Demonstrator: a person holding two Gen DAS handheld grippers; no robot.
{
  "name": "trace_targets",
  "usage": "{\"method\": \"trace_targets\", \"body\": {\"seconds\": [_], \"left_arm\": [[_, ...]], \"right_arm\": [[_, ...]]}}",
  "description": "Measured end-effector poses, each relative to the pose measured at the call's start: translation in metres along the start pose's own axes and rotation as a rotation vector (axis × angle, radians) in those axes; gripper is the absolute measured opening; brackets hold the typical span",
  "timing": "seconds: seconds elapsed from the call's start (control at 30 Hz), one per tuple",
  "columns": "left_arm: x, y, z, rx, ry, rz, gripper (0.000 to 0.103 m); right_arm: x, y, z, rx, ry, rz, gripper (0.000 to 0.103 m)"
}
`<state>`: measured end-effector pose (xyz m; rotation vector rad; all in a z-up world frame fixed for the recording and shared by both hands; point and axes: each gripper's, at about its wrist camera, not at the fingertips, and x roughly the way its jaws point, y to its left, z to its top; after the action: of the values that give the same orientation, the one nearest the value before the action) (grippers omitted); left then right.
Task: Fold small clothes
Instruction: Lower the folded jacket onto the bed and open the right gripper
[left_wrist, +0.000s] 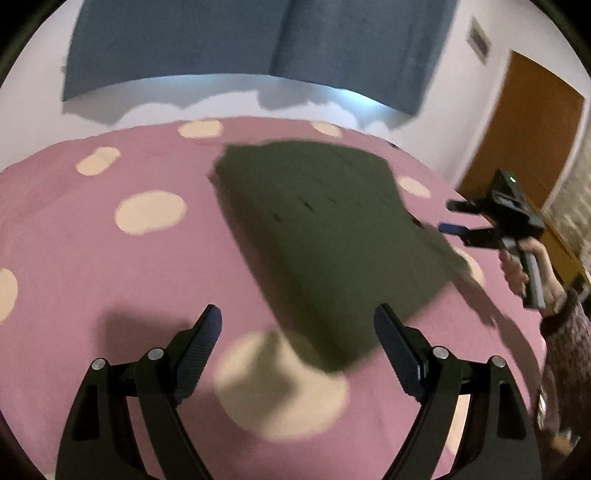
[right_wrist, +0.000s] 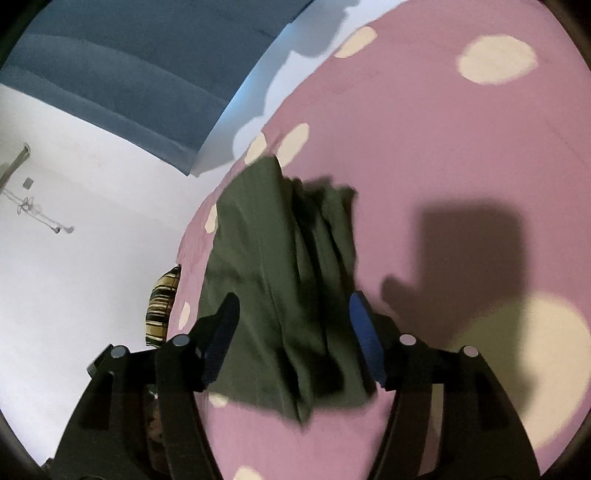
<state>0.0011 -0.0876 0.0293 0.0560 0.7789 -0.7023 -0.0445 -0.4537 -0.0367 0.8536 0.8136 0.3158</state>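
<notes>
Left wrist view: the left tool (left_wrist: 297, 325) is hanging over the bed (left_wrist: 92, 240) w/ its 2 fingers standing wide apart and nothing between them. The bed is wearing a pink cover w/ cream spots. A dark green garment (left_wrist: 325, 229) is lying flat on it as a folded, roughly rectangular slab, its near corner sitting just ahead of the left tool's right finger, not touching. At the right edge the right tool (left_wrist: 456, 218) is hovering just beside the garment's far-right edge, fingers parted; a hand (left_wrist: 524, 266) in a dark knit sleeve (left_wrist: 569, 332) is gripping its handle. Behind the bed, a blue curtain (left_wrist: 240, 44) is hanging on a white wall, and a brown door (left_wrist: 532, 136) is showing at right.

Right wrist view: the right tool (right_wrist: 293, 314) is pointing along the garment (right_wrist: 273, 280), fingers spread, pads not pressing on the cloth. The garment is lying on the bed cover (right_wrist: 443, 147) w/ several stacked folds showing along its right side. A striped cushion (right_wrist: 162, 310) is sitting at the bed's left edge. A blocky shadow is falling on the cover to the right.
</notes>
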Motion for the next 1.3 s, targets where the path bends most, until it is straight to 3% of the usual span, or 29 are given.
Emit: {"method": "trace_targets", "body": {"seconds": [0.13, 0.33, 0.37, 0.4, 0.47, 0.57, 0.73, 0.93, 1.17, 1.27, 1.3], "left_arm": [[0.044, 0.028, 0.042, -0.077, 0.028, 0.006, 0.084], [0.107, 0.061, 0.080, -0.217, 0.102, -0.003, 0.084], [0.116, 0.063, 0.083, -0.228, 0.115, 0.012, 0.084], [0.119, 0.064, 0.083, -0.231, 0.120, 0.016, 0.084], [0.130, 0.066, 0.087, -0.236, 0.136, 0.028, 0.084], [0.139, 0.064, 0.089, -0.221, 0.161, 0.065, 0.085], [0.155, 0.058, 0.081, -0.174, 0.196, 0.135, 0.085], [0.162, 0.072, 0.071, -0.231, 0.199, 0.074, 0.086], [0.155, 0.068, 0.076, -0.218, 0.182, 0.080, 0.086], [0.146, 0.072, 0.079, -0.246, 0.177, 0.048, 0.086], [0.141, 0.073, 0.080, -0.254, 0.172, 0.044, 0.084]], "right_arm": [[0.035, 0.004, 0.042, 0.005, -0.004, 0.032, 0.062], [0.082, 0.003, 0.075, 0.006, 0.052, 0.032, 0.061], [0.085, 0.004, 0.076, -0.001, 0.061, 0.025, 0.048], [0.089, 0.004, 0.076, -0.012, 0.073, 0.014, 0.025], [0.098, 0.002, 0.075, -0.018, 0.115, 0.017, 0.015], [0.105, -0.002, 0.073, -0.019, 0.145, -0.018, 0.011], [0.115, -0.017, 0.068, 0.010, 0.180, -0.032, 0.011], [0.122, -0.028, 0.067, 0.041, 0.179, -0.007, 0.009], [0.117, -0.026, 0.066, 0.076, 0.159, 0.002, 0.013], [0.106, -0.017, 0.067, 0.068, 0.137, 0.006, 0.026], [0.101, -0.014, 0.068, 0.059, 0.125, 0.006, 0.042]]}}
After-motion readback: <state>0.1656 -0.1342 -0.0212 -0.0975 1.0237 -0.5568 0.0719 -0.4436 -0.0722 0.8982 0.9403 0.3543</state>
